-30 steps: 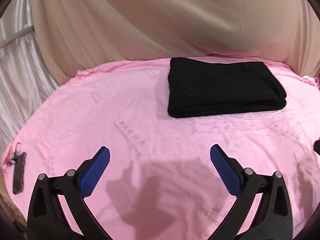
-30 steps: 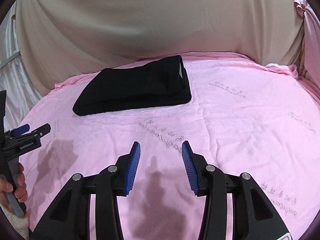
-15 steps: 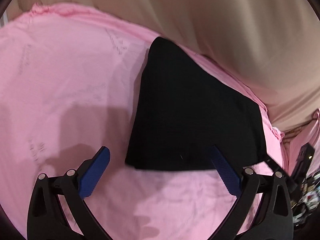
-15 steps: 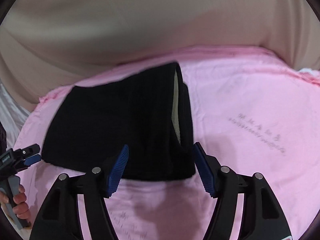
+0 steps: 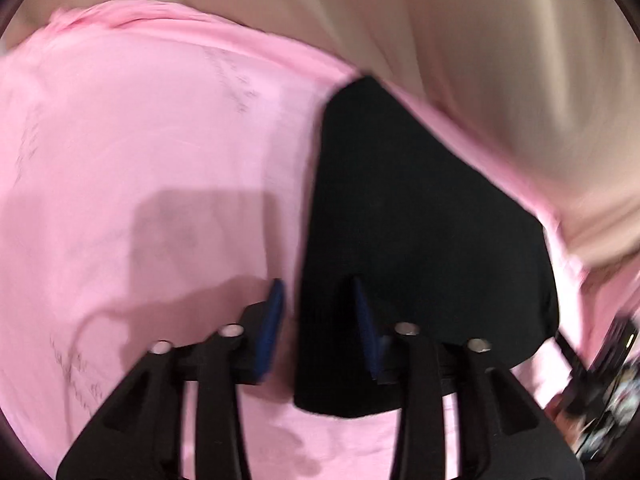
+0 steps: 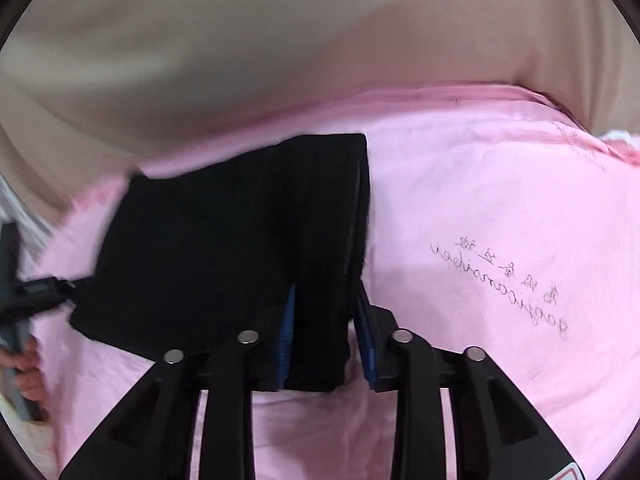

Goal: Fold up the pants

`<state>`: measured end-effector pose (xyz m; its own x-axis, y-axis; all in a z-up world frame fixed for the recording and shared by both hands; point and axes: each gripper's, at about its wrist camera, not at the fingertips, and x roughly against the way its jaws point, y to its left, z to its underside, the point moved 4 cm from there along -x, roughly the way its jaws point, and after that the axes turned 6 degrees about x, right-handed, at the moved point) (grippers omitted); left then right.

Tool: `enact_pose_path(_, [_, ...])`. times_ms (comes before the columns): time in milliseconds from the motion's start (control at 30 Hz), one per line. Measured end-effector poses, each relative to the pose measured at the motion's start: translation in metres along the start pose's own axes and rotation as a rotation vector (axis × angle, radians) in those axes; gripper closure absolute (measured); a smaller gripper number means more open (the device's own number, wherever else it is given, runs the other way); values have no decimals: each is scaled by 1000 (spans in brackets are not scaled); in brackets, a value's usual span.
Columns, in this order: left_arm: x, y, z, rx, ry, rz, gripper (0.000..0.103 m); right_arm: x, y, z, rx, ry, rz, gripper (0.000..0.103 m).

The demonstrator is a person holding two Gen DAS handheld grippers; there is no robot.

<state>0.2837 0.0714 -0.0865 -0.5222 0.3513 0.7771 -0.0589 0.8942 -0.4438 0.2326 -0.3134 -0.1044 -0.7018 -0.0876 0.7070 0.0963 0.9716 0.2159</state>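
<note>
The black pants lie folded into a thick rectangle on the pink sheet. My left gripper has its blue pads closed around the near left corner of the stack. In the right wrist view the pants fill the middle. My right gripper is shut on the stack's near right edge, with the fabric bunched between its blue pads. The left gripper's body and the hand holding it show at the left edge of the right wrist view.
The pink sheet carries handwritten marks to the right of the pants. A beige curtain hangs behind the far edge. Dark clutter sits at the right rim of the left wrist view.
Both grippers have moved forward onto the folded pants and closed their pads on its near corners. One second ago both were open and back from the stack.
</note>
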Motion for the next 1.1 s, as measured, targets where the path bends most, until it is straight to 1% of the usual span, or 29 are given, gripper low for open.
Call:
enact_pose_path(33, [9,4,1,30,-21,39,20,4,-2,0,-22,4,0,48])
enact_pose_path(67, [15,6,1,51,-37,69,10,9,-4,0,-49,-1,-22,45])
enact_pose_path(100, [18,7,3,72,-50,88,7,10,-3,0,-62,-4,-52,45])
enact_pose_path(133, [18,7,5,88,-45,108,7,7,-3,1,-70,10,-75,45])
enact_pose_path(200, [6,1,6,96,5,142,7,-12,-2,6,-107,62,-115,45])
enact_pose_path(233, [-6,-2,8,103,44,139,7,-22,0,12,-136,84,-143,44])
enact_pose_path(267, [-16,-4,10,106,65,133,7,-27,1,15,-168,83,-177,43])
enact_pose_path(300, [-17,-10,9,68,14,109,9,-29,1,17,-197,56,-190,46])
enact_pose_path(333, [-21,-16,12,37,25,90,20,-31,0,15,-197,51,-185,59])
enact_pose_path(367, [-23,-22,13,14,24,78,31,-32,3,13,-198,50,-196,70])
enact_pose_path(400, [-26,-28,12,16,46,92,54,-28,3,10,-212,44,-207,76])
enact_pose_path(433, [-25,-33,7,38,56,110,80,-23,6,4,-210,45,-206,78])
enact_pose_path(467, [-15,-40,0,46,42,102,82,-12,9,-8,-192,23,-202,79])
enact_pose_path(500, [6,-52,-10,15,-5,113,85,4,17,-21,-168,-17,-213,81])
enact_pose_path(533, [22,-61,-15,-10,-34,128,85,19,24,-31,-145,-45,-228,81])
enact_pose_path(567, [43,-70,-20,-34,-67,139,85,42,38,-45,-101,-96,-230,81])
enact_pose_path(633, [82,-82,-24,-69,-106,182,85,84,58,-61,-18,-195,-208,81])
enact_pose_path(667, [95,-83,-21,-94,-116,179,84,103,63,-64,8,-227,-214,81])
enact_pose_path(700, [102,-80,-16,-114,-116,159,84,114,64,-62,13,-234,-222,81])
enact_pose_path(767, [97,-66,-3,-137,-98,119,83,118,58,-40,23,-213,-223,79])
enact_pose_path(833, [65,-42,25,-146,-25,62,80,93,43,-2,-14,-122,-223,75])
enact_pose_path(867, [46,-31,41,-147,22,26,79,69,33,28,-45,-27,-209,74])
enact_pose_path(900, [17,-15,64,-140,102,-18,75,54,27,48,-64,31,-180,71])
enact_pose_path(933, [11,-6,73,-125,94,-10,61,41,17,70,-88,94,-126,68])
enact_pose_path(967, [17,1,77,-101,40,7,59,44,10,85,-128,62,-153,68])
enact_pose_path(1000, [26,4,77,-84,15,13,57,53,4,90,-161,31,-166,68])
enact_pose_path(1033, [37,4,74,-67,5,35,59,63,1,90,-170,14,-138,69])
enact_pose_path(1067, [46,2,70,-57,-21,48,59,78,2,85,-150,-32,-94,75])
enact_pose_path(1100, [52,0,68,-55,-43,45,59,90,5,78,-120,-74,-68,89])
